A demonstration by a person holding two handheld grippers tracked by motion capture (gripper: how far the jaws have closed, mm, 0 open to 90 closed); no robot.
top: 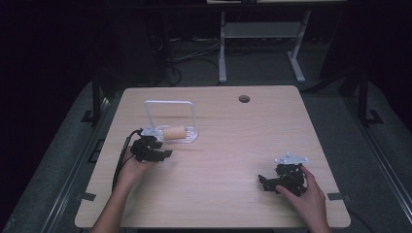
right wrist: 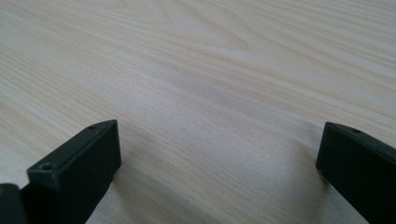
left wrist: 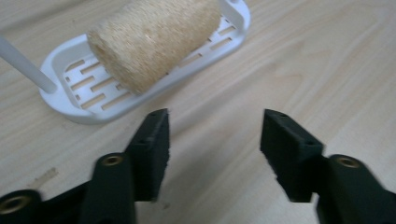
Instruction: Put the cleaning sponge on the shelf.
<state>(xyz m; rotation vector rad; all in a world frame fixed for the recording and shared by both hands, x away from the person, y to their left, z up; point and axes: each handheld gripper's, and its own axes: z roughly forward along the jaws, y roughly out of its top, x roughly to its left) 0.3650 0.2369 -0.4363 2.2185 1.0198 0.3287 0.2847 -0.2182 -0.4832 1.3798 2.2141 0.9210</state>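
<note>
A tan, rough loofah roll (left wrist: 152, 39) lies on its side in a white slotted tray (left wrist: 70, 100), far left on the surface.

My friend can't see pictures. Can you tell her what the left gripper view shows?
A tan, rough loofah roll lies on its side in a white slotted tray on a light wooden table. In front of it, the left gripper has its two black jaws wide open, holding nothing.

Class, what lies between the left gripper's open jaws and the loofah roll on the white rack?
Only bare wooden table and the rack's near rim, in the left gripper view.
</note>
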